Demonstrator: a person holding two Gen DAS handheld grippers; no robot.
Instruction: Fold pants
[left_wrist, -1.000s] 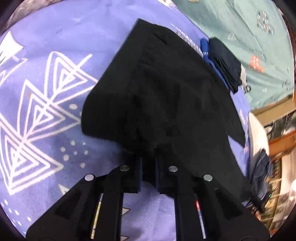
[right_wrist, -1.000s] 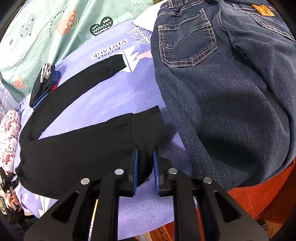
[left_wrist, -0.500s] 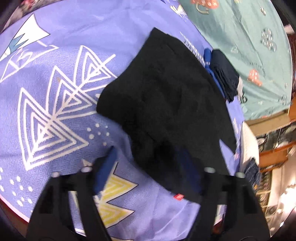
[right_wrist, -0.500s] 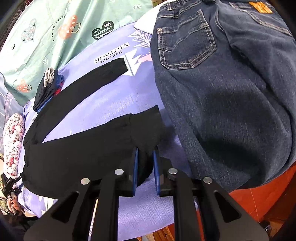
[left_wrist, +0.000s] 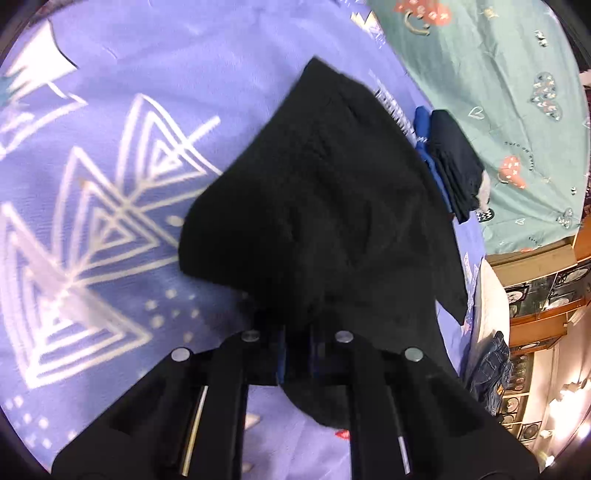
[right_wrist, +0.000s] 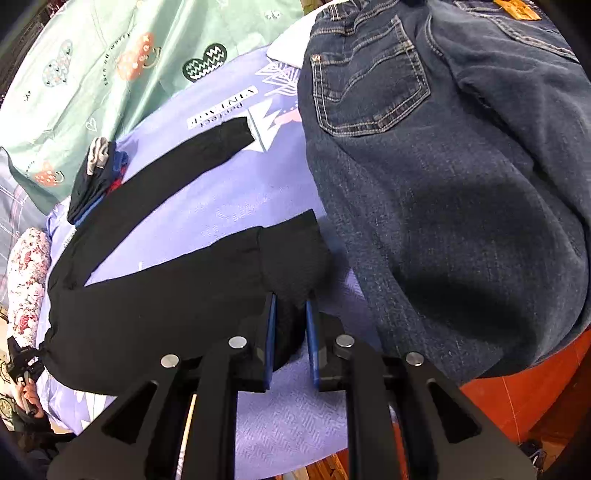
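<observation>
A big purple bedsheet (right_wrist: 236, 192) with white triangle shapes covers the bed. On it lie the black pants (right_wrist: 155, 299), spread out with two legs going apart in a V. A pair of blue jeans (right_wrist: 443, 184) sits right beside the black pants, near the end of one leg. A green sheet (left_wrist: 491, 92) with mushroom pictures lies past the black pants. A small stack of folded dark clothes (left_wrist: 452, 162) rests just beside the black pants at the edge of the green sheet. The right gripper (right_wrist: 290, 326) pinches the end of one pant leg between its blue pads. The left gripper (left_wrist: 297, 350) is squeezed tight on the waist end of the black pants.
</observation>
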